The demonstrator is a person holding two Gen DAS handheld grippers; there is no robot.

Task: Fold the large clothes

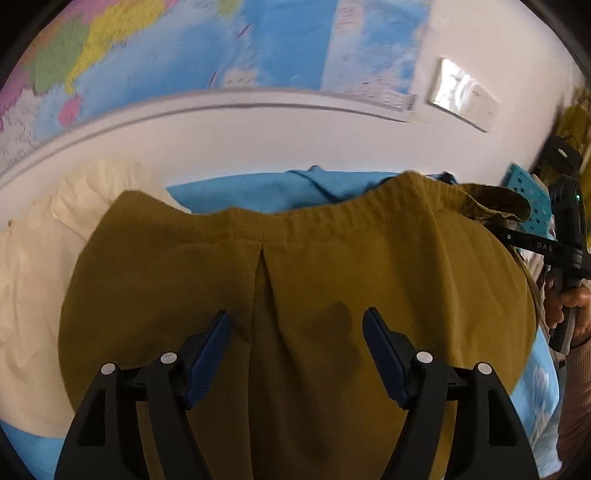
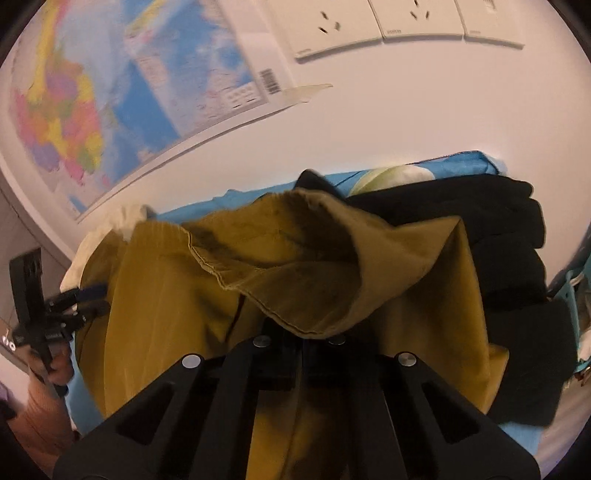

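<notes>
Mustard-brown cotton: one pair of trousers (image 1: 332, 266), elastic waistband (image 1: 332, 216) gathered and turned toward the far wall, laid across a blue sheet (image 1: 236, 192) that is judged to cover a bed. A centre seam runs from the waistband down toward the near edge. The cloth is largely smoothed on the left half; the right half is bunched and lifted.

Left gripper (image 1: 295, 354): fingers are spread wide above the seat of the trousers, nothing between them and no cloth touched. It is judged to be poised to pin or pinch the flat part.

Right gripper (image 2: 299, 343): fingers are clenched, with a hemmed fold of the trousers draped over and hiding their tips. The hem appears to be pinched, though the contact itself is covered. The fold is held raised, presumably so that one part can be carried over the other.

Beside the trousers: cream cloth (image 1: 40, 258) at the left, a black garment (image 2: 509, 258) at the right, just touching the mustard cloth. A turquoise perforated basket (image 1: 532, 203) is seen at the right edge.

On the wall: a coloured map (image 2: 92, 110) and white sockets (image 2: 332, 26).

Fold status: judged begun, not finished.
</notes>
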